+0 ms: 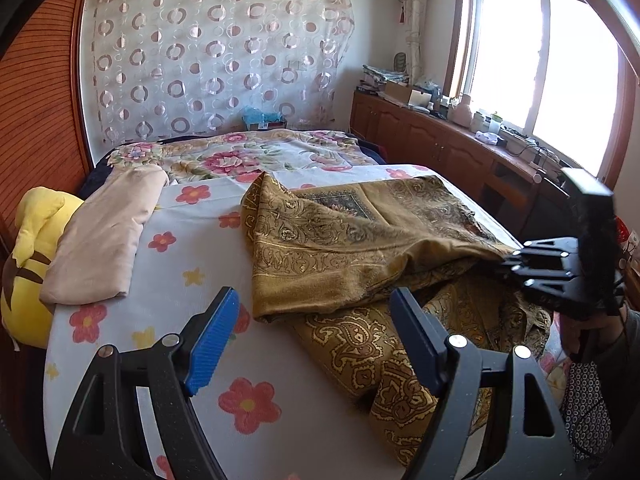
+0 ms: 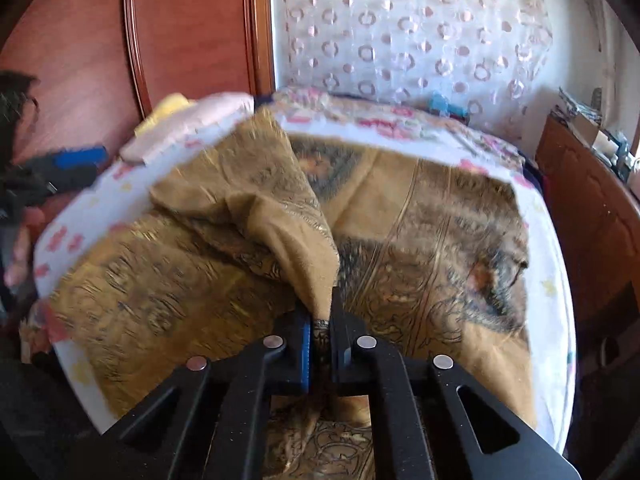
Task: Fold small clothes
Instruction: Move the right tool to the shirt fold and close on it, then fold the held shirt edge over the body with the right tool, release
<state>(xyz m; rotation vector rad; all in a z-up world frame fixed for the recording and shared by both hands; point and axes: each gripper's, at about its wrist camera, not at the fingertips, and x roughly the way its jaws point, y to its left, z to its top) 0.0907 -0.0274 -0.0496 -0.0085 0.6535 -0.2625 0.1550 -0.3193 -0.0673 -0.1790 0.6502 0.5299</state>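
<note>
Gold paisley cloth lies rumpled across the centre and right of the left wrist frame, on a flowered bed. Left gripper, lower centre, hangs released, blue pads apart, just above the cloth's near edge. Right gripper, lower centre of its own frame, is clenched on a raised fold of cloth. Beige folded garment and yellow plush lie at left.
</note>
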